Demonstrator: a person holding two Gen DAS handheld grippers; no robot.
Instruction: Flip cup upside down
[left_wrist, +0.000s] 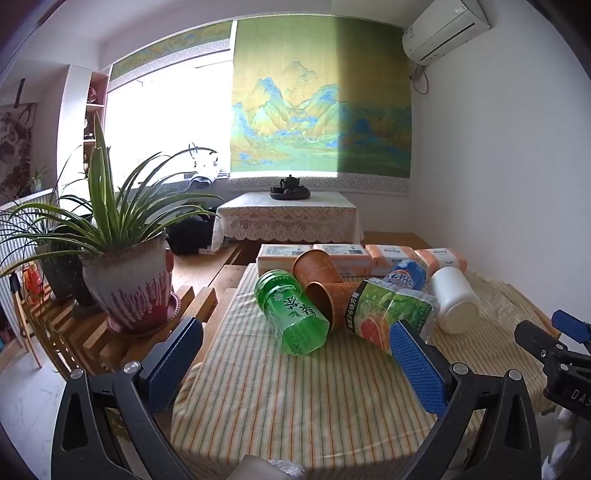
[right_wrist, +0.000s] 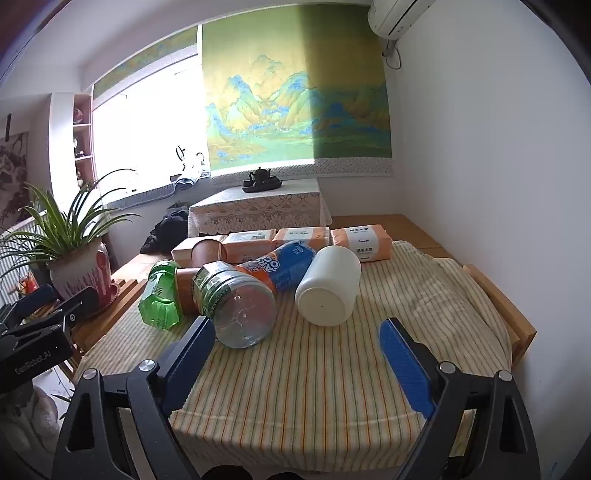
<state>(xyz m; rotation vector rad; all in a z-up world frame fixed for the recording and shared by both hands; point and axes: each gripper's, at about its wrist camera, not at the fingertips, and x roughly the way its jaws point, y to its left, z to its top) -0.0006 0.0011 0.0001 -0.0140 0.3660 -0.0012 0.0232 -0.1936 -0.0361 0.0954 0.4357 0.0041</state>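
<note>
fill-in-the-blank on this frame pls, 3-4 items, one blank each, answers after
1. The white cup lies on its ______ on the striped cloth.
2. Both the left gripper and the right gripper are ______, holding nothing.
3. The green bottle lies to the ______ of the white cup in both views.
4. Two ______ paper cups lie tipped over behind the green bottle.

Answers: side; open; left; brown

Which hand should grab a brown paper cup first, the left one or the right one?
Probably the left. The brown cups lie nearly straight ahead of the open left gripper. From the right gripper, a clear bottle mostly hides them.
</note>
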